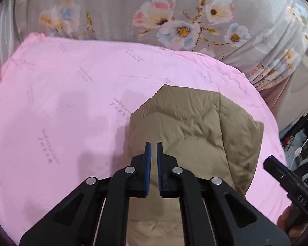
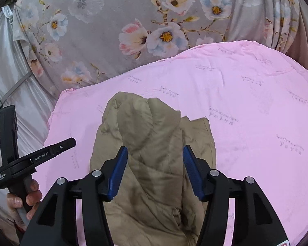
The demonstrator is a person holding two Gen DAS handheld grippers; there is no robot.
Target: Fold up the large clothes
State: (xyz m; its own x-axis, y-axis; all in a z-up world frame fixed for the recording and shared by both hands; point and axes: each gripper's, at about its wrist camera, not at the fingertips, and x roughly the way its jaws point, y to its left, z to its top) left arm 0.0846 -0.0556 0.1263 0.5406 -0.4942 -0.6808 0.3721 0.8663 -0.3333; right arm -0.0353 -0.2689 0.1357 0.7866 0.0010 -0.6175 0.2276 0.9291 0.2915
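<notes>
Tan quilted jacket (image 2: 154,164) bundled on pink sheet (image 2: 256,102). My left gripper (image 1: 153,145) clenched, empty; my right gripper (image 2: 154,153) released above the bundle. Judged mid-fold; next: grip edge at 12 o'clock.

jacket (image 2: 152,164) on sheet (image 2: 246,110) | curtain (image 2: 104,20) behind sheet | jacket before both hand-held grippers

1. Your left tongs (image 1: 153,143) hang over the tan jacket (image 1: 195,127), blue pads nearly together with nothing between them.
2. The jacket lies folded on the pink sheet (image 1: 61,102).
3. The right tongs (image 1: 277,166) poke in at your right edge.
</notes>
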